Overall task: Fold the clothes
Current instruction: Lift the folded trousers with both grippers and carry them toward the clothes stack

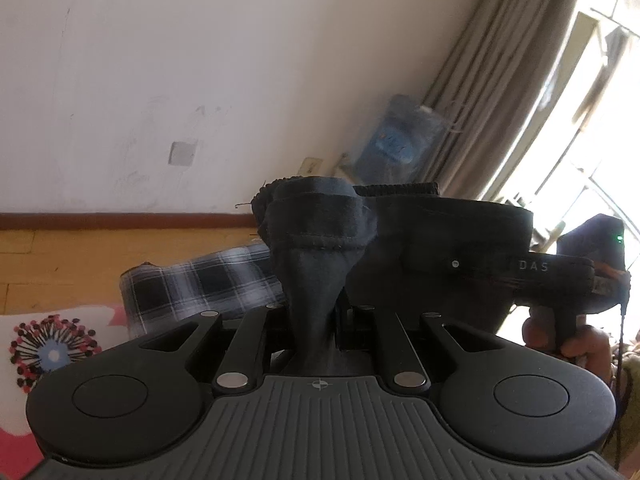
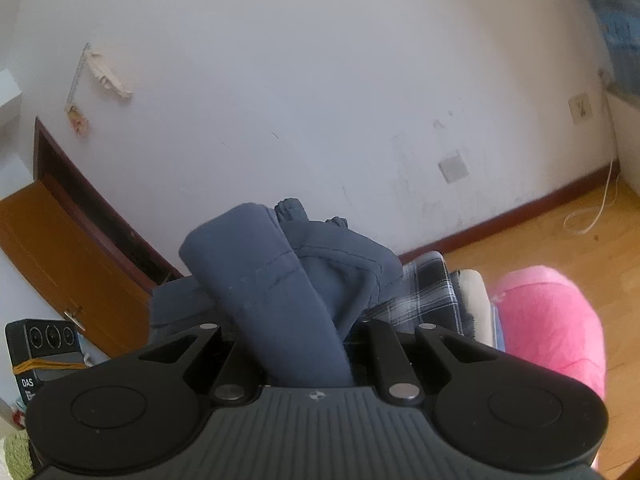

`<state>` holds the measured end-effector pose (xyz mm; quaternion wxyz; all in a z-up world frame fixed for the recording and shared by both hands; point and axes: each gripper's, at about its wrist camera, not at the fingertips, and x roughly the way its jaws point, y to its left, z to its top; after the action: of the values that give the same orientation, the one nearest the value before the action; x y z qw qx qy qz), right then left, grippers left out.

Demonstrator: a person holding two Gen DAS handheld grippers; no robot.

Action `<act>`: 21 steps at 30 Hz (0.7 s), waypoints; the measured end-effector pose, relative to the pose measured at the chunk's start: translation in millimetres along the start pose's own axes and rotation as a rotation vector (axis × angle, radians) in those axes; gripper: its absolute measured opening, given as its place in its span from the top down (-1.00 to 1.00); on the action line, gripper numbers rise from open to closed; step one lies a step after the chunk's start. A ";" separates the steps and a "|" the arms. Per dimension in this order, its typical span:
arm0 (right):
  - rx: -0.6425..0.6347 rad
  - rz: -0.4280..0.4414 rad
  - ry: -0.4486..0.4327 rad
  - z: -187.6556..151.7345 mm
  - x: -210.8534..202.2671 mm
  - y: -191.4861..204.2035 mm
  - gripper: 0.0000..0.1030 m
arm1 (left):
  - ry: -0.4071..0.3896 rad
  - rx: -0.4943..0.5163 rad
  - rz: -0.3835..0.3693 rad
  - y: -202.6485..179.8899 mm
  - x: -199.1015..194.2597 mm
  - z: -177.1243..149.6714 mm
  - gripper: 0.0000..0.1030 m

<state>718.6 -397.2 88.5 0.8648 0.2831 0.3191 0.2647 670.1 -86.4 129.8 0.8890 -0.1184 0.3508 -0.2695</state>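
My left camera looks forward over its fingers, tilted, close on the bunched dark cloth [image 1: 316, 248], toward the wall [image 1: 200, 60] and window [image 1: 580, 120]. My right one faces the same wall [image 2: 320, 80], equally close. Both share the plaid cloth [image 1: 200, 284] and the floor [image 1: 60, 256]

Left gripper [image 1: 316, 312] and right gripper [image 2: 304, 332]: matte black bodies with a ribbed grey plate bearing a small crosshair mark, two round black caps at the near corners, silver rivets on the finger links, and white "DAS" lettering beside a green light.
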 end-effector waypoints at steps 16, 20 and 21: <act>0.053 0.023 0.159 8.6 97.8 -52.9 0.32 | 0.086 -0.229 0.218 60.7 54.0 -10.2 0.39; 0.077 -0.023 0.180 10.2 112.1 -63.4 0.00 | 0.067 -0.362 0.233 77.7 49.4 -20.4 -0.03; 0.089 -0.021 0.185 11.2 113.1 -66.0 -0.10 | 0.060 -0.386 0.229 80.8 48.0 -21.2 -0.08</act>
<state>818.9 -374.7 6.7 0.8210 0.2924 0.4121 0.2660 716.7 -47.1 55.3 0.8638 -0.2378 0.4333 -0.0980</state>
